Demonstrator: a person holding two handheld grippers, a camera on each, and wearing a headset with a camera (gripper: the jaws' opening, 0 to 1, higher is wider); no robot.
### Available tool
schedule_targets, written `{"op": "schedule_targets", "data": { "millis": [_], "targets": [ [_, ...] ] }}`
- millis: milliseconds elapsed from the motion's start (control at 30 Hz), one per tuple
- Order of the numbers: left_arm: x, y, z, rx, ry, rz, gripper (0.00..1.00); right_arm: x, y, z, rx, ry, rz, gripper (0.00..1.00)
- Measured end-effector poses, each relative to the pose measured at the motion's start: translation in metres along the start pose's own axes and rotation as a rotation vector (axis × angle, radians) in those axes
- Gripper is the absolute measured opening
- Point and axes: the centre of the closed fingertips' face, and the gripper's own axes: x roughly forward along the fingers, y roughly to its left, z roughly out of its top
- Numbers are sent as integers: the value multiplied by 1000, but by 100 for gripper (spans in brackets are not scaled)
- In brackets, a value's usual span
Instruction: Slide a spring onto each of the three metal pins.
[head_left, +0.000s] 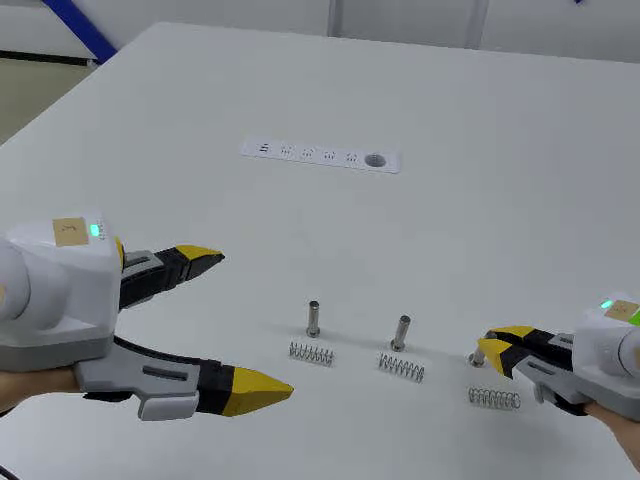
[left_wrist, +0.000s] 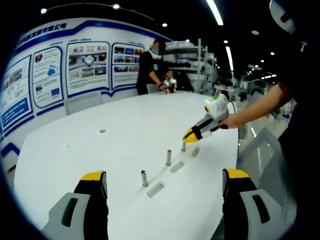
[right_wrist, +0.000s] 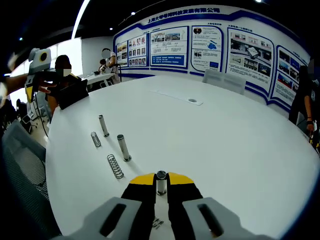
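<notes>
Starting at the left, the left gripper (head_left: 255, 320) is held above the near side of the white counter (head_left: 480, 120), its two yellow-tipped jaws spread wide with nothing between them. Ahead of its tips and off to its right, three metal pins stand upright in a row.

The left pin (head_left: 313, 318) is the one closest to this gripper, yet well clear of its lower jaw tip. The left spring (head_left: 311, 353) lies flat on the counter just on the near side of that pin's foot. In the left gripper view the row runs away from the open jaws, each pin with its spring lying beside it and no spring threaded on.

Next comes the middle pin (head_left: 401, 332), between the two grippers and apart from both. The middle spring (head_left: 401, 368) lies flat just in front of it, nearer the right gripper than the left one.

At the right end, the right gripper (head_left: 487, 347) has its jaws closed on the right pin (right_wrist: 161, 187). In the right gripper view the pin stands upright in the narrow slot between the yellow tips, its round top level with them. The right spring (head_left: 494, 398) lies flat on the counter just below and beside this gripper's jaws, free of the pin and not held.

Well beyond the pins, far from both grippers, a flat white socket strip (head_left: 320, 156) sits flush in the counter.
</notes>
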Motion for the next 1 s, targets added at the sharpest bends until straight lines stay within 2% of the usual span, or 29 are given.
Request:
{"op": "schedule_targets", "data": {
  "millis": [133,300,467,700,867,933,1000],
  "targets": [
    [-3,1,-2,1,4,7,97,-2,1,-2,-9,6,2,9],
    [-4,1,-1,1,2,9,97,-3,1,-1,11,3,4,18],
    [-1,-1,0,4,2,1,97,-7,2,2,31,1,17,20],
    [2,-1,7,0,-23,-5,98,-20,-9,9,60,-17,20,25],
    [3,-1,7,3,-22,-8,97,-34,-25,4,35,19,39,28],
    [4,-1,8,4,-24,-9,97,-38,-25,1,33,37,59,28],
    [5,-1,10,4,-28,-13,97,-41,-23,-7,2,80,85,29]
  ]
}}
